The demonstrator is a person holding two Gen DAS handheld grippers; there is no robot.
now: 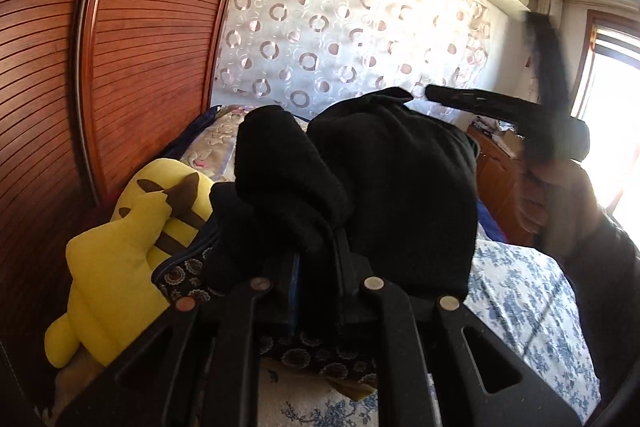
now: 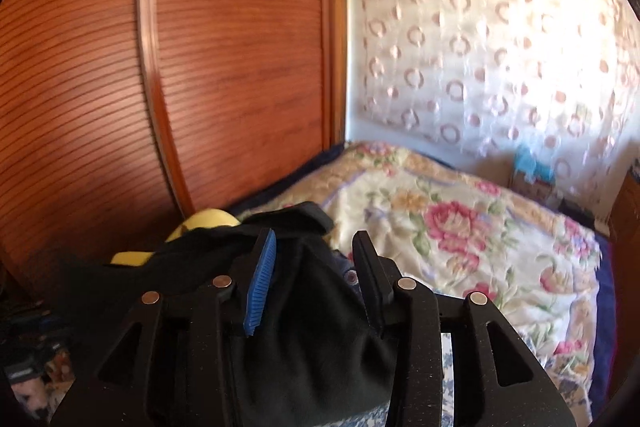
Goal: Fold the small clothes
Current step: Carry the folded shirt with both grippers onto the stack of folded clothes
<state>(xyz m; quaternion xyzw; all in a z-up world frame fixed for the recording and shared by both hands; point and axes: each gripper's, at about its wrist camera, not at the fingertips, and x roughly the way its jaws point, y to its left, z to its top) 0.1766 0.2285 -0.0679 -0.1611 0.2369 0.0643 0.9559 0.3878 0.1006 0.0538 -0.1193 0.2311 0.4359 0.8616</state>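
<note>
A black fleece garment (image 1: 380, 179) is bunched up in front of my left gripper (image 1: 318, 247), which is shut on a fold of it; the fingertips are buried in the cloth. At the right of the left wrist view, a blurred hand (image 1: 560, 199) carries the right gripper above the bed. In the right wrist view the same black garment (image 2: 316, 327) hangs between and below the fingers of my right gripper (image 2: 316, 239). Its jaws stand apart, and the blue pad (image 2: 262, 283) is bare and not pressing on the cloth.
A yellow plush toy (image 1: 120, 227) lies against the slatted wooden wardrobe door (image 1: 140, 47) on the left. A dark patterned cloth (image 1: 180, 271) sits under the garment. The bed has a blue-flowered sheet (image 1: 520, 287) and a pink-flowered quilt (image 2: 460, 227). A curtain (image 1: 340, 27) hangs behind.
</note>
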